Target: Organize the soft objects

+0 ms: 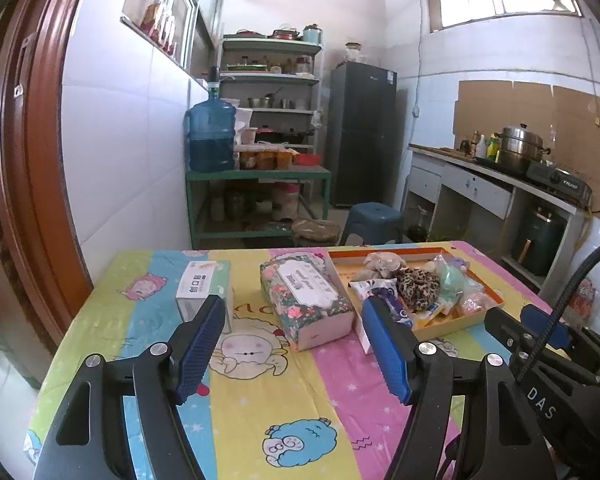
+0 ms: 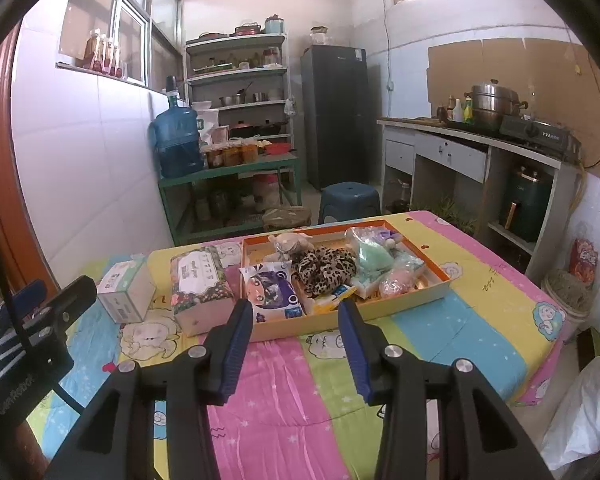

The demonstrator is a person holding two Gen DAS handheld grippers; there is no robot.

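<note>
Most soft goods already lay in the orange tray (image 2: 420, 292) on a cartoon-print tablecloth (image 2: 280, 400): a leopard-print pouch (image 2: 324, 268), a plush toy (image 2: 292, 242), bagged items and a tissue packet (image 2: 274, 290) at its near corner. Judging by that, a floral tissue pack (image 1: 308, 300) and a small white box (image 1: 204, 290) remained outside, ahead of the left gripper (image 1: 294, 354), whose fingers stood spread wide and empty. The right gripper (image 2: 296, 346), partly open, held nothing, the tray just beyond its tips.
</note>
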